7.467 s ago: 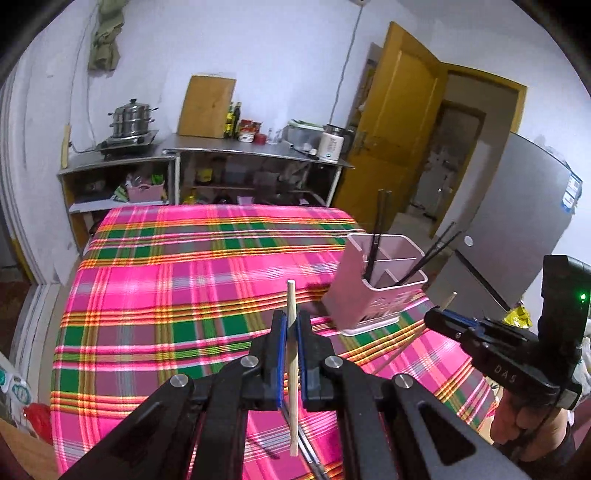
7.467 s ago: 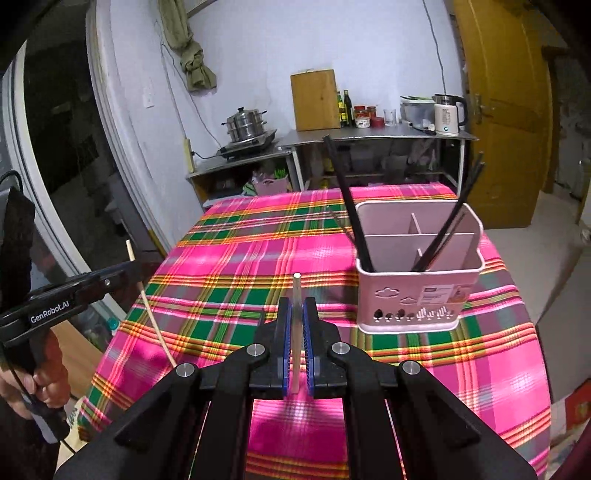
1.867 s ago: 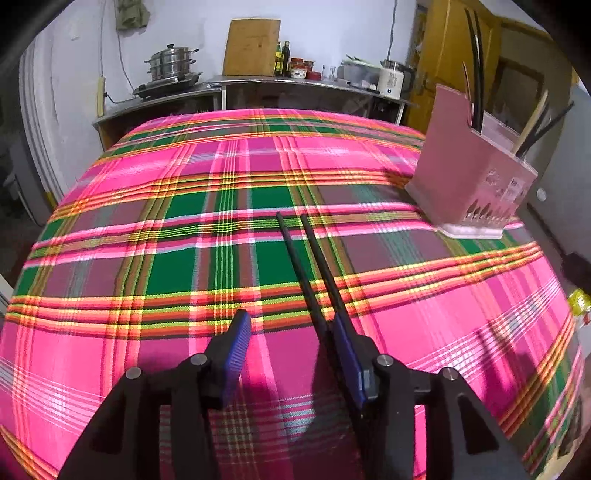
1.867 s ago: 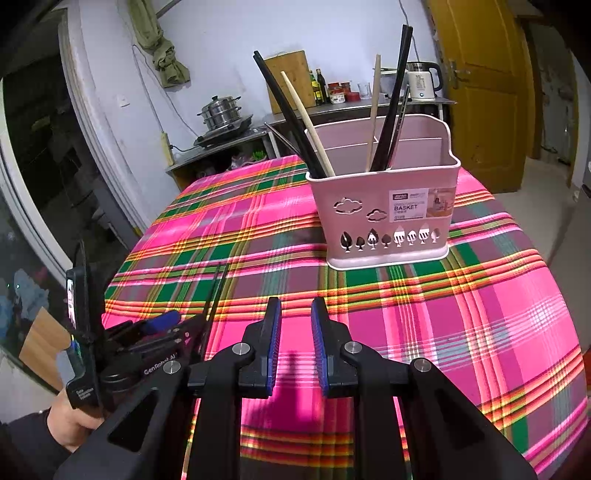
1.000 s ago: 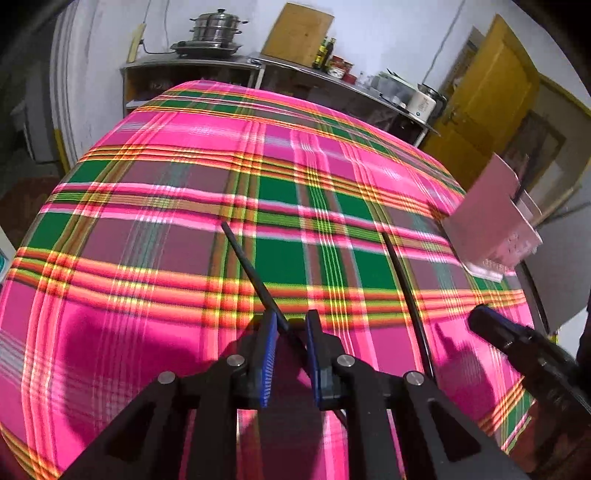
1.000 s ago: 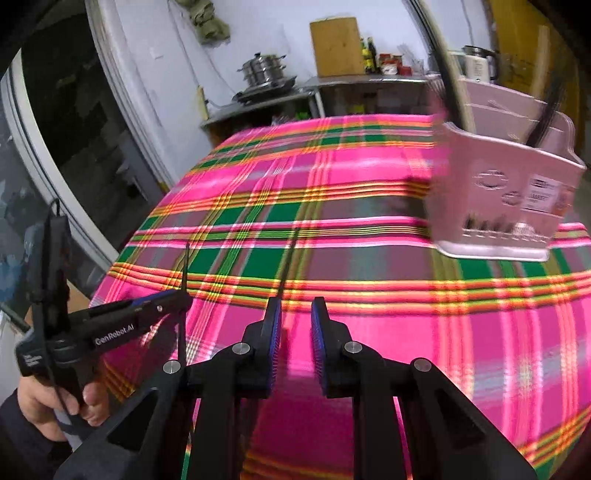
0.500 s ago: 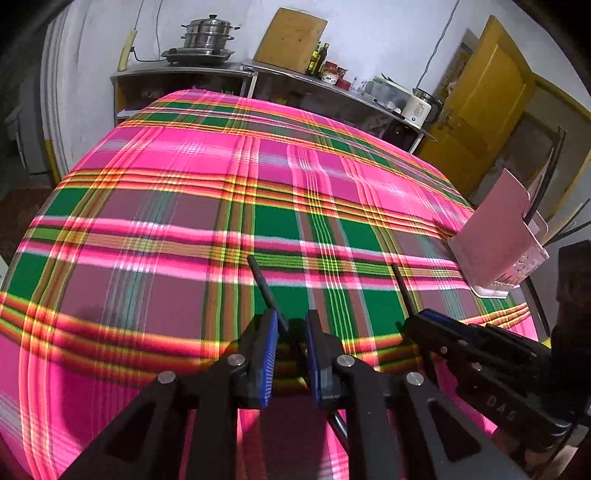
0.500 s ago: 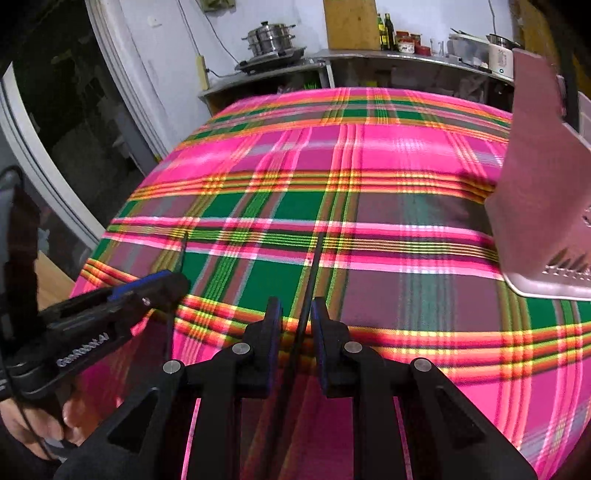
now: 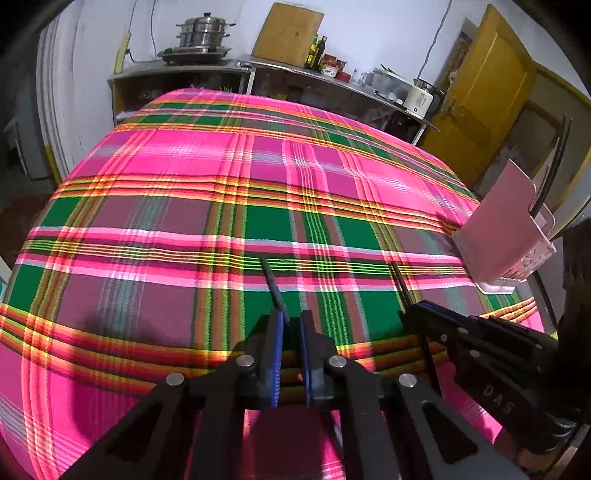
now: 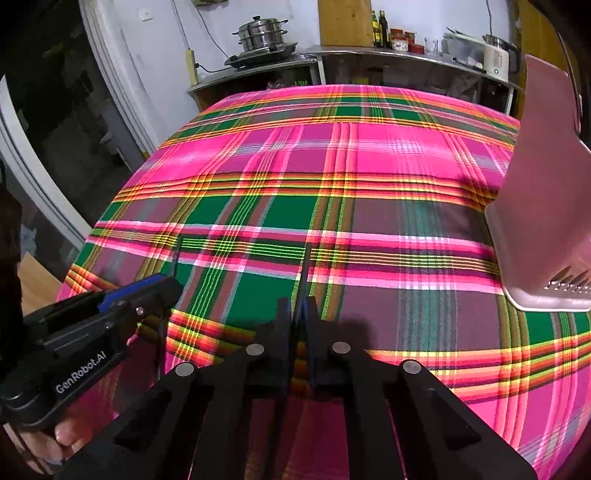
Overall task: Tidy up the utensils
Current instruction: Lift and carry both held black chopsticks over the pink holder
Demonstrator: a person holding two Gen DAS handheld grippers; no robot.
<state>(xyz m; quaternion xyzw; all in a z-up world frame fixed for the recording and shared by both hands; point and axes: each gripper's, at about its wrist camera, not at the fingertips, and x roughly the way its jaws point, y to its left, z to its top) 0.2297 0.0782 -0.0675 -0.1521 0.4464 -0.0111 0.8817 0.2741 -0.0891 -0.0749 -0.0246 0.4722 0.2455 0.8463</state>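
My left gripper (image 9: 289, 325) is shut on a black chopstick (image 9: 271, 282) that points forward just above the plaid tablecloth (image 9: 221, 177). My right gripper (image 10: 297, 312) is shut on a second black chopstick (image 10: 303, 269), also pointing forward low over the cloth. The right gripper shows in the left wrist view (image 9: 417, 314), close on the right, and the left gripper shows in the right wrist view (image 10: 162, 286), on the left. The pink utensil basket (image 9: 506, 225) stands at the right of the table with several chopsticks in it; it also shows in the right wrist view (image 10: 543, 192).
Metal shelving (image 9: 332, 85) with a steamer pot (image 9: 203, 33), a wooden board (image 9: 288, 33), bottles and a kettle (image 9: 421, 96) stands behind the table. A yellow door (image 9: 480, 110) is at the back right. The table edge drops off at the left.
Each gripper has closed on a black chopstick that lay on the cloth and lifted it slightly. Both grippers have come closer together near the table's front.
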